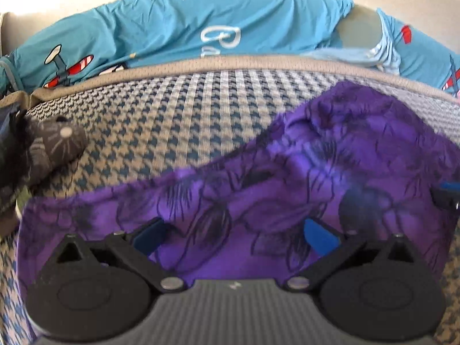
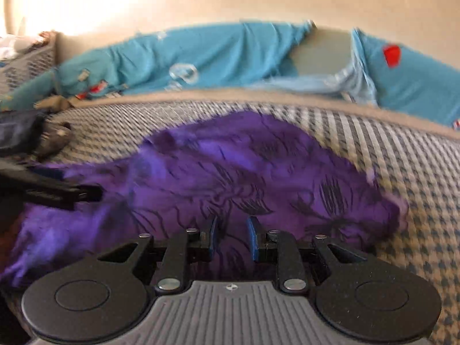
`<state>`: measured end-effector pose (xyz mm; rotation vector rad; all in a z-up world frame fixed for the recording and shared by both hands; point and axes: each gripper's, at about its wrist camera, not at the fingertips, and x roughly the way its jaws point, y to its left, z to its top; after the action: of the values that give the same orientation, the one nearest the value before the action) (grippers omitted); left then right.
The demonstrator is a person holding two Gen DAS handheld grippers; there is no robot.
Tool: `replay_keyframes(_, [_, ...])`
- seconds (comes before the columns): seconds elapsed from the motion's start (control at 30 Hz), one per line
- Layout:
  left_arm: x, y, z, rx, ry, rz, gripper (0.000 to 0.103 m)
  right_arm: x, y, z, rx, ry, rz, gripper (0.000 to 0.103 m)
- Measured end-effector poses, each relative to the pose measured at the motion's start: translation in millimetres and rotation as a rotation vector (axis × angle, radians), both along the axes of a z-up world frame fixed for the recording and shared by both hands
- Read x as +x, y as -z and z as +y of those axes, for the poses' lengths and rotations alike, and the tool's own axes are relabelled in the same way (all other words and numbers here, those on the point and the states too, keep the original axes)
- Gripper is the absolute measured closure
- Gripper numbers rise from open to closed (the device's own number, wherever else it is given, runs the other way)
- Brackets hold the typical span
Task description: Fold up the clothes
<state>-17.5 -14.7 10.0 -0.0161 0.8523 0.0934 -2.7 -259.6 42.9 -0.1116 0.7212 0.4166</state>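
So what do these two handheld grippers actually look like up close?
Both look alike. The left gripper and right gripper each have a grey ribbed base, two round black discs at the sides, and black angular linkage arms joined by silver pins. The fingers end in bright blue pads. A small white mark sits at the top middle of each base. No cables, sleeves or hands show.

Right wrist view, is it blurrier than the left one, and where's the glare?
Right wrist view: motion smear across the purple printed garment and houndstooth bed cover; bright washed-out cream wall at top. Left wrist view: sharper; houndstooth weave and turquoise cartoon-print sheet read clearly, with slight blur on the garment's right side. Both show fisheye bending and dark corners.
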Motion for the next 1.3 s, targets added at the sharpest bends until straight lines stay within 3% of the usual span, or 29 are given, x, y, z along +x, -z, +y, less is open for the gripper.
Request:
replay_keyframes(0.13, [-1.6, 3.1, -1.5, 0.015, 0.007, -0.005, 0.0, -0.4, 5.1, 8.7, -0.063, -0.008, -0.023, 0.077])
replay_keyframes(0.37, [-8.6, -5.4, 4.3, -0.026, -0.011, -0.026, 0.0, -8.0, 1.7, 15.5, -0.108, 0.01, -0.076, 0.074])
replay_keyframes(0.77, [-66.6, -28.4, 50.5, -0.094, -0.168, -0.087, 0.0, -43.1, -19.6, 31.0, -0.059, -0.098, -0.201, 0.073])
replay_keyframes(0.93, [-76.3, -20.8, 66.3, -0.095, -0.22, -0.062, 0.0, -40.1, -10.3, 43.2, -0.116, -0.113, -0.176, 0.07])
replay_keyframes(1.17, [-77.0, -8.9, 63.7, -0.046, -0.185, -0.048, 0.0, -32.7, 2.0, 49.0, -0.158, -0.084, -0.155, 0.066])
replay_keyframes(1.3, [-82.7, -16.4, 71.2, -0.104, -0.2, -0.071, 0.0, -41.1, -2.4, 49.3, -0.141, -0.063, -0.19, 0.066])
